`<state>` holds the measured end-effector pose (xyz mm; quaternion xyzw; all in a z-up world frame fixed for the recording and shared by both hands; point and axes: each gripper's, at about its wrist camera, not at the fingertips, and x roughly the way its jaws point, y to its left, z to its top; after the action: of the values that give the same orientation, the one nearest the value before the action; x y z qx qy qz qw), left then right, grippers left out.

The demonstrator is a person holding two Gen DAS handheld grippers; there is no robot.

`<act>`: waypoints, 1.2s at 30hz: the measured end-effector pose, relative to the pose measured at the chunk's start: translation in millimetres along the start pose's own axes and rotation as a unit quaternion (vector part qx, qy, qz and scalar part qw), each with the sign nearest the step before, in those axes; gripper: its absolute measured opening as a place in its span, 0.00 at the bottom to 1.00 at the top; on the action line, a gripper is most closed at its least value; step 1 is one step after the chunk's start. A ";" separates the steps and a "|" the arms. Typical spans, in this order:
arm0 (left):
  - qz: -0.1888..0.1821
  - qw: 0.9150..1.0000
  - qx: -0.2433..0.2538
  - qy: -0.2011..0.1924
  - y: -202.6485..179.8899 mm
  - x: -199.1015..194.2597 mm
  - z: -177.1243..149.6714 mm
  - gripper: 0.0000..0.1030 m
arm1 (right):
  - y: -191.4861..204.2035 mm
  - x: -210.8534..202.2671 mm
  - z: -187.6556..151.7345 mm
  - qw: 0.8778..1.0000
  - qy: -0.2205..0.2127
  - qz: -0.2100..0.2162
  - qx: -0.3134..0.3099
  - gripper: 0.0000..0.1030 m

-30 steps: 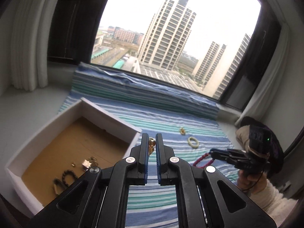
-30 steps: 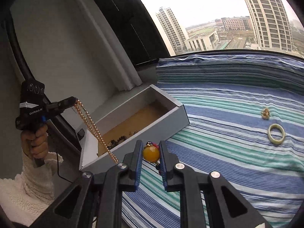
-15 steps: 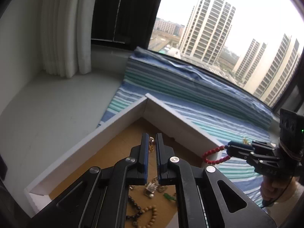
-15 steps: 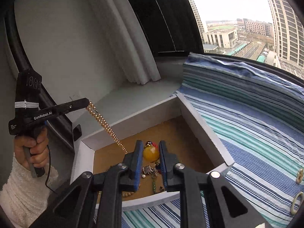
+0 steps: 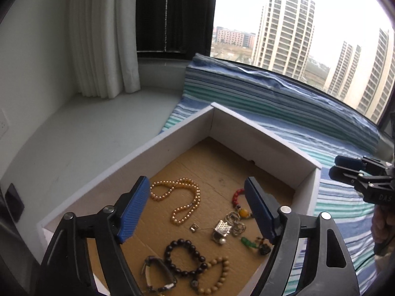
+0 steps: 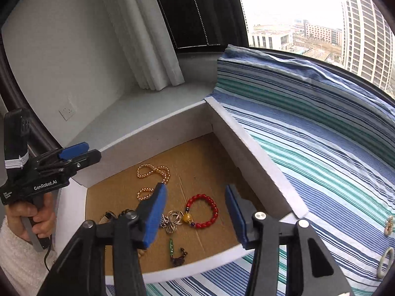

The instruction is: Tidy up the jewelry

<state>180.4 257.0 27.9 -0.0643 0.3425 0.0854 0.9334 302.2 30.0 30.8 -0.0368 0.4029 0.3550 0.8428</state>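
Hovering tools: both hang over the white box (image 5: pixel 172 133), pointing down into it.
Left tool (image 5: pixel 197 212): jaws are opening, already wide; nothing between the blue pads, nothing touched.
Right tool (image 6: pixel 195 212): jaws are opening, about half apart; empty, no contact with anything.
Gold bead necklace (image 5: pixel 184 197): lies loose on the brown box floor, under the left tool.
Red bead bracelet (image 6: pixel 203 211): lies flat on the box floor with its amber bead (image 6: pixel 187 217), below the right tool.
Other jewelry: dark bead bracelet (image 5: pixel 185 256) and silver charm (image 5: pixel 222 228) lie in the box.
Hidden: the near box corner is covered by the tool arms.
Cut off: a pale ring (image 6: pixel 385 261) on the striped cloth (image 6: pixel 333 148) at the picture edge.
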 end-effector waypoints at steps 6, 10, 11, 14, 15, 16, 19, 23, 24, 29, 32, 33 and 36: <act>-0.017 0.998 0.044 -0.030 -73.7 -53.6 -49.7 0.95 | -11.0 -62.0 -60.8 0.992 -0.020 -0.123 -0.003 0.64; -0.041 0.997 0.058 -0.032 -123.1 -72.0 -80.9 0.95 | -21.3 -104.1 -112.7 0.977 -0.034 -0.212 0.018 0.64; -0.047 0.997 0.059 -0.030 -134.7 -75.9 -88.2 0.95 | -24.8 -114.3 -124.6 0.971 -0.040 -0.233 0.024 0.64; -0.066 0.996 0.061 -0.025 -164.8 -81.6 -105.4 0.95 | -35.1 -143.8 -157.0 0.956 -0.053 -0.284 0.043 0.64; -0.067 0.995 0.064 -0.024 -174.3 -82.3 -110.0 0.95 | -37.6 -153.2 -166.7 0.952 -0.057 -0.296 0.048 0.64; -0.067 0.995 0.068 -0.022 -183.4 -82.5 -114.0 0.95 | -40.4 -162.4 -175.1 0.948 -0.059 -0.307 0.053 0.64; -0.063 0.994 0.082 -0.018 -207.3 -82.7 -124.5 0.95 | -47.4 -185.9 -198.8 0.938 -0.065 -0.334 0.067 0.64; -0.070 0.993 0.096 -0.008 -230.0 -82.0 -133.9 0.95 | -54.2 -211.7 -220.5 0.925 -0.074 -0.365 0.080 0.64; -0.070 0.992 0.101 -0.007 -234.7 -82.1 -135.1 0.95 | -55.0 -217.8 -225.1 0.922 -0.078 -0.370 0.083 0.64; -0.066 0.991 0.116 -0.006 -250.8 -85.1 -141.8 0.95 | -55.7 -236.7 -238.6 0.908 -0.088 -0.400 0.084 0.64; -0.063 0.991 0.121 -0.006 -253.8 -84.8 -142.7 0.95 | -57.0 -244.1 -243.8 0.903 -0.093 -0.410 0.086 0.64; -0.062 0.991 0.121 -0.007 -254.0 -84.5 -143.0 0.95 | -57.5 -245.6 -244.5 0.901 -0.095 -0.414 0.086 0.64; -0.057 0.992 0.116 -0.004 -252.2 -82.3 -143.8 0.96 | -57.8 -247.3 -245.5 0.896 -0.097 -0.424 0.083 0.64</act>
<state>79.6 -24.6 -11.9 0.0255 0.3417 -0.0085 0.9394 73.5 -239.2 27.2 -0.0991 0.2932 -0.0696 0.9483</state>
